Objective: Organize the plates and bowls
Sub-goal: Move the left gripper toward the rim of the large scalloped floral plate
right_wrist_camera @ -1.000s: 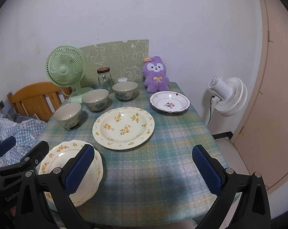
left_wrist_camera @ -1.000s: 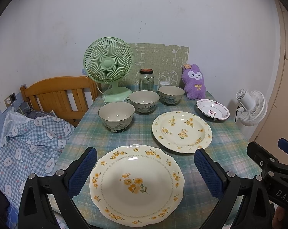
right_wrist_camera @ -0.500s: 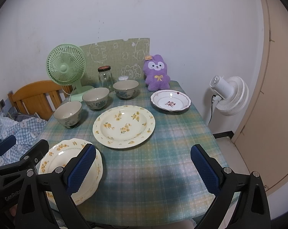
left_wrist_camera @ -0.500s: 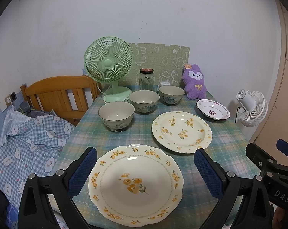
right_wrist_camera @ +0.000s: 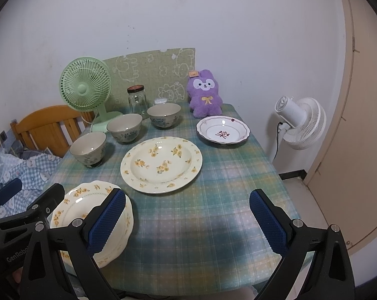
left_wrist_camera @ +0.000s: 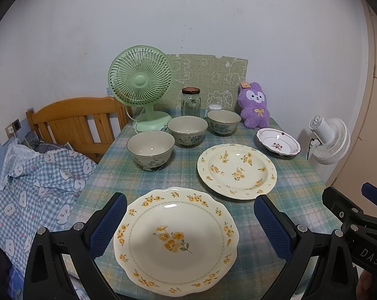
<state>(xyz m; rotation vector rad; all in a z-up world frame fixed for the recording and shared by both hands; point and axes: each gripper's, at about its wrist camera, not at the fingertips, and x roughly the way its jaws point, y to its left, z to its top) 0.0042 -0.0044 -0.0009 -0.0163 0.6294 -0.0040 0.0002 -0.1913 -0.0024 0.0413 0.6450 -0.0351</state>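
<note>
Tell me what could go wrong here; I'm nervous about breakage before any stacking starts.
1. The scalloped plate lies flat near the table's front edge; a grab by the open left gripper could nudge it off.
2. The three bowls sit close together, so lifting one may knock its neighbour.
3. The glass jar stands right behind the bowls and could be tipped by a reach.

The left tool (left_wrist_camera: 188, 227) hovers with its blue pads spread wide to either side of a scalloped plate (left_wrist_camera: 175, 241) at the near edge of the counter (left_wrist_camera: 128, 175); whether the pads touch its rim is hard to tell. Beyond lie a round flowered plate (left_wrist_camera: 237, 170), a small red-patterned dish (left_wrist_camera: 278, 145) and three bowls (left_wrist_camera: 150, 150) in a diagonal row. The right tool (left_wrist_camera: 356, 222) shows at the right edge.
</note>
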